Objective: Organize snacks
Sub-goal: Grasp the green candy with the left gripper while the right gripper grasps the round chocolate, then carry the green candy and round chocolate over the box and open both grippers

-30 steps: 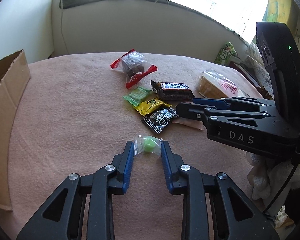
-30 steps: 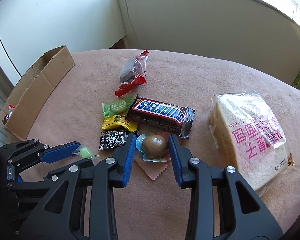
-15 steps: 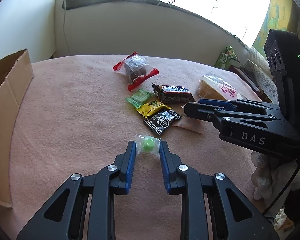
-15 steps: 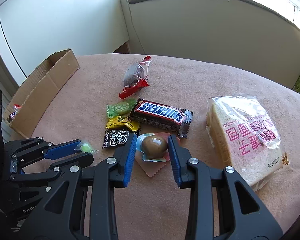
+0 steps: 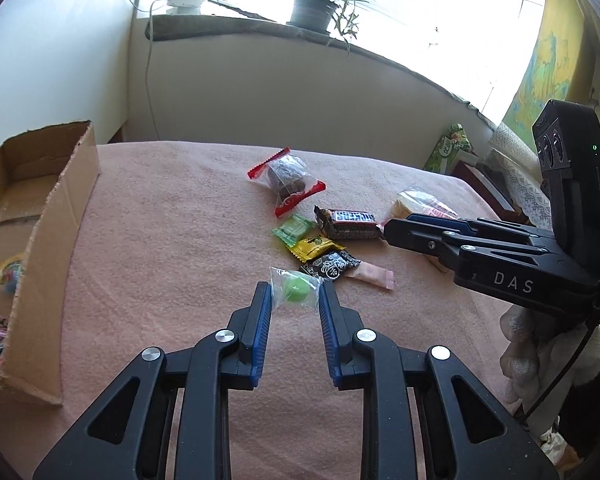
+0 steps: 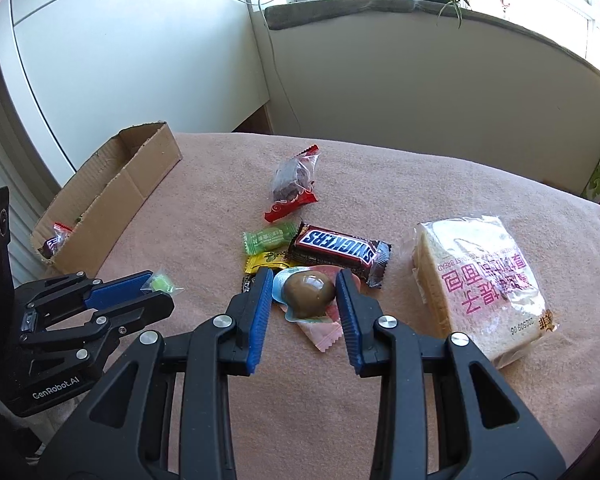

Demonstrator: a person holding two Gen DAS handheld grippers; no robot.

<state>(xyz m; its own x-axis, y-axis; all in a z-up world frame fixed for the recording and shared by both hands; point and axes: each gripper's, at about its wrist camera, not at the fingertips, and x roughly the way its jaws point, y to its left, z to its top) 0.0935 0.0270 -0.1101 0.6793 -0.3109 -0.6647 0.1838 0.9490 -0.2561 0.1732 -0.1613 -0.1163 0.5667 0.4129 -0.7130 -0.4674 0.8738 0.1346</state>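
Observation:
My left gripper (image 5: 294,300) is shut on a small green candy (image 5: 295,289) in clear wrap and holds it above the pink cloth; it also shows in the right wrist view (image 6: 161,282). My right gripper (image 6: 303,292) is shut on a packed brown egg (image 6: 309,294) and holds it above a pink sachet (image 6: 323,332). A Snickers bar (image 6: 338,249), a green candy (image 6: 269,237), a yellow candy (image 6: 265,261), a black packet (image 5: 331,265) and a red-ended date pack (image 6: 292,184) lie in a cluster.
A cardboard box (image 6: 112,196) with a few snacks inside stands at the table's left edge, also in the left wrist view (image 5: 52,232). A bagged bread loaf (image 6: 480,280) lies on the right. A wall and windowsill run behind the table.
Both grippers have risen from the cloth with their snacks held. The pink sachet under the egg has stayed on the table.

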